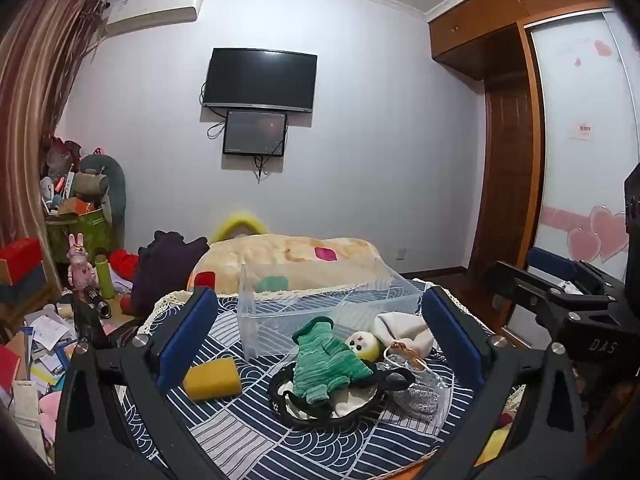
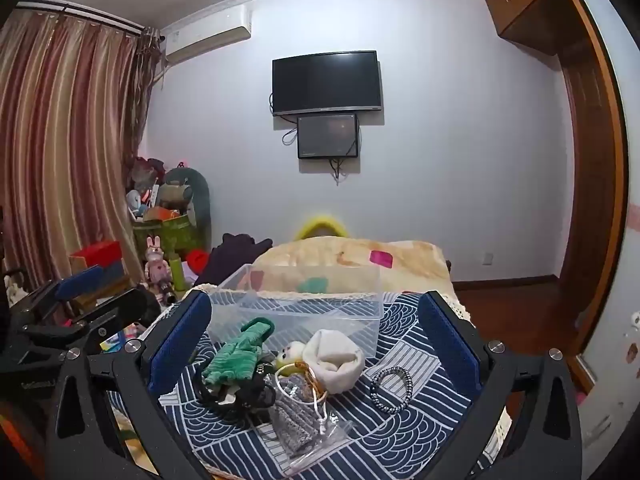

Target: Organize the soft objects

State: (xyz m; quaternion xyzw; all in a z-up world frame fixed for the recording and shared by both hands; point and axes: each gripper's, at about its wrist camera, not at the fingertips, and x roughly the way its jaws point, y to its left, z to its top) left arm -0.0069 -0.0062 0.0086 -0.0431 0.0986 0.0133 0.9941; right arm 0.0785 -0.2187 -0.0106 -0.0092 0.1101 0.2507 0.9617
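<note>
A pile of soft things lies on the blue patterned cloth point(image 1: 248, 436): a green knitted doll point(image 1: 326, 364), its pale yellow head point(image 1: 362, 345), a white sock point(image 1: 404, 330), a black mesh piece point(image 1: 300, 406), and a yellow sponge point(image 1: 212, 378). A clear plastic bin point(image 1: 320, 300) stands behind them. My left gripper point(image 1: 320, 336) is open above the pile. In the right wrist view my right gripper point(image 2: 316, 344) is open over the same doll point(image 2: 236, 356), white sock point(image 2: 334, 356), a bagged grey item point(image 2: 298, 416) and a beaded hair tie point(image 2: 392, 388).
A cream blanket roll point(image 1: 288, 260) lies behind the bin point(image 2: 296, 304). Clutter of papers and toys point(image 1: 44, 344) fills the left floor. A wardrobe point(image 1: 576, 140) stands at the right. The right gripper's body point(image 1: 568, 300) shows at the right of the left wrist view.
</note>
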